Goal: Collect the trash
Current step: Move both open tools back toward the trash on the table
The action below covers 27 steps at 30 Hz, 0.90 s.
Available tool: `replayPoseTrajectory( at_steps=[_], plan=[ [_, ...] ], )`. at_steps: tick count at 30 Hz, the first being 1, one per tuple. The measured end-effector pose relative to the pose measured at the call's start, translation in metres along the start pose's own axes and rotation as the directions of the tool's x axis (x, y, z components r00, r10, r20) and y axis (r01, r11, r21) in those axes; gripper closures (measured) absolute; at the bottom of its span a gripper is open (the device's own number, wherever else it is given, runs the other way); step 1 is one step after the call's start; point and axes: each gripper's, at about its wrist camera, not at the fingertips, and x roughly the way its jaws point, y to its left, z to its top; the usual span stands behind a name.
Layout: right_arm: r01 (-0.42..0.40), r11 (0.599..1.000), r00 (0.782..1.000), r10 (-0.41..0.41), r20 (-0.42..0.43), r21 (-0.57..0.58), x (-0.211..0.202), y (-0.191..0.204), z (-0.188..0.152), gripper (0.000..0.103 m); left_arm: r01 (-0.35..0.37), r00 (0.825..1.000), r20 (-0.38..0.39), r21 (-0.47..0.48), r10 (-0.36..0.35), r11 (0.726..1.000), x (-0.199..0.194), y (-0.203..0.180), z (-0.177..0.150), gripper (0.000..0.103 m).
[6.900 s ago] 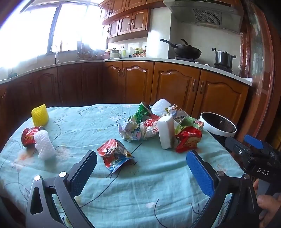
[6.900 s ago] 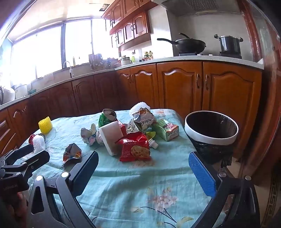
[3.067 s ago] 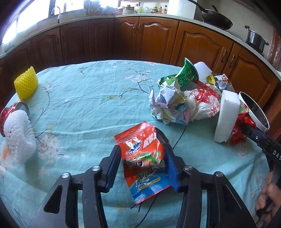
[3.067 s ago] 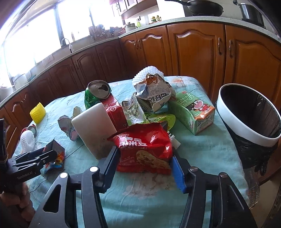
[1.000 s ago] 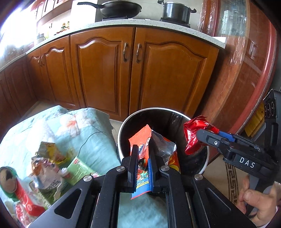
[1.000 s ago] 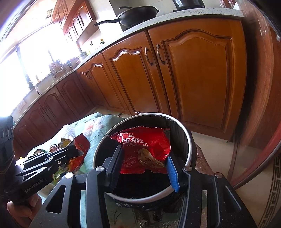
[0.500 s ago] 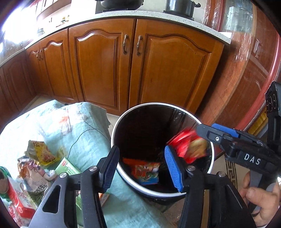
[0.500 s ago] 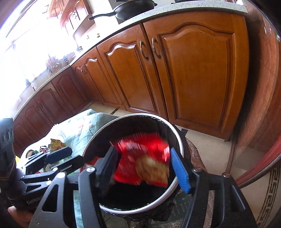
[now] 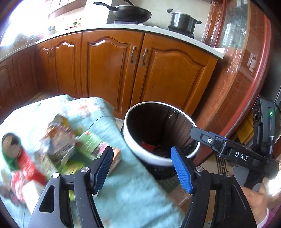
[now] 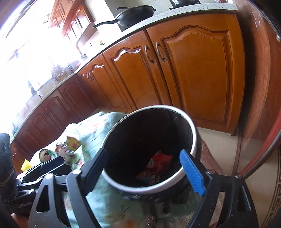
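Observation:
A white-rimmed bin [image 9: 159, 158] with a black liner stands off the table's right end. Red snack wrappers [image 10: 159, 164] lie at its bottom. My right gripper [image 10: 143, 167] hovers over the bin [image 10: 151, 189], jaws opening, nothing between them. My left gripper [image 9: 141, 161] sits over the table edge beside the bin, jaws opening and empty. A blurred trash pile lies on the teal tablecloth [image 9: 131, 189]: a green carton [image 9: 91, 142], crumpled wrappers [image 9: 59, 138] and a green can [image 9: 10, 147]. The right gripper's fingers [image 9: 207, 138] show at the right of the left wrist view.
Wooden cabinets [image 9: 112, 70] run behind the bin, with a wok [image 9: 131, 13] and pot [image 9: 182, 22] on the counter. A red-framed glass cabinet [image 9: 245, 70] stands at the right. A yellow foam net [image 10: 26, 164] lies far back on the table. A hand [image 9: 254, 198] holds the right gripper.
Both grippers opened and let go of their wrappers, which fell into the bin. My left gripper then swung left, toward the table and trash pile.

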Motion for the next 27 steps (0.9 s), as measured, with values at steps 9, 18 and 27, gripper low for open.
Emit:
replayPoseTrajectory(
  at_steps=[9,18,27],
  plan=[
    [-0.053,0.998,0.999,0.053,0.013,0.021,-0.017,0.033,-0.040,0.011,-0.017,1.000,0.023,-0.015,0.018,1.000,-0.063,0.023,-0.049,0.036],
    [-0.105,0.994,0.994,0.105,-0.013,0.001,-0.021,0.073,-0.073,0.011,-0.086,0.996,0.025,-0.089,0.089,0.992,-0.120,0.065,-0.088,0.036],
    [-0.182,0.980,0.981,0.174,-0.090,-0.086,-0.006,0.134,-0.108,0.012,-0.171,0.984,0.015,-0.201,0.178,0.965,-0.160,0.109,-0.116,0.036]
  ],
)
